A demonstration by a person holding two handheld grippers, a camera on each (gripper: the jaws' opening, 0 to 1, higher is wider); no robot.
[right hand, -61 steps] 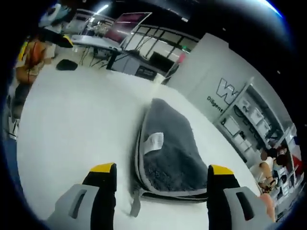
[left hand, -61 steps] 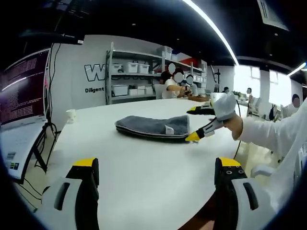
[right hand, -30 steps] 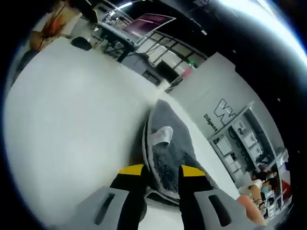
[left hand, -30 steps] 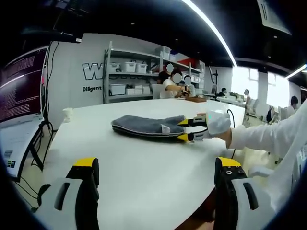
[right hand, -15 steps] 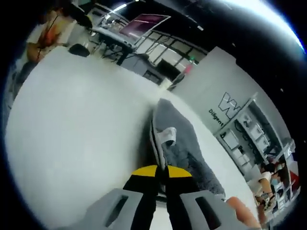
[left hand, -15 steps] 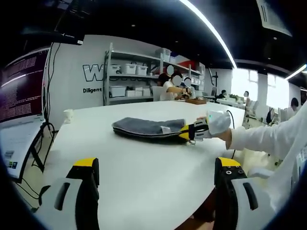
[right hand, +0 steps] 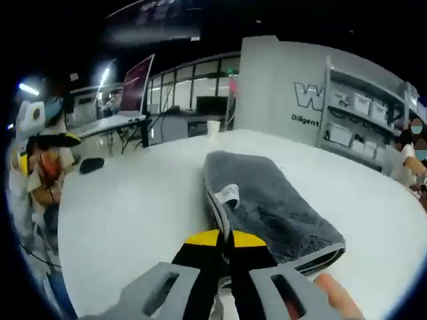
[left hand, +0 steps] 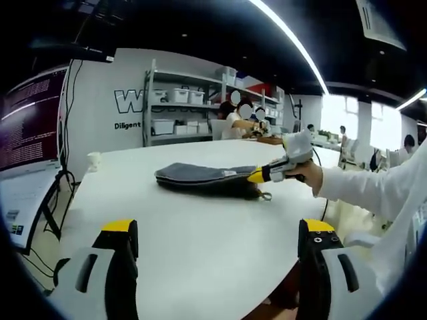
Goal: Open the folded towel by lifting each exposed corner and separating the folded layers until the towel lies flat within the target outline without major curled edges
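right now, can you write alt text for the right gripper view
The right tool is shut on the near edge of a folded grey terry towel with a small white label, lying on a large white table. Behind it are a white wall and shelving.

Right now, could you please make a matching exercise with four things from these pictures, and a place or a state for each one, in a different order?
Things:
1. towel
2. right hand-held gripper
3. left hand-held gripper
4. paper cup

Places or states:
A. open, above bare table, away from the towel
B. standing near the table's far edge
C. grey, folded, lying on the white table
D. shut on the towel's edge

Pairs: 1-C, 2-D, 3-A, 4-B
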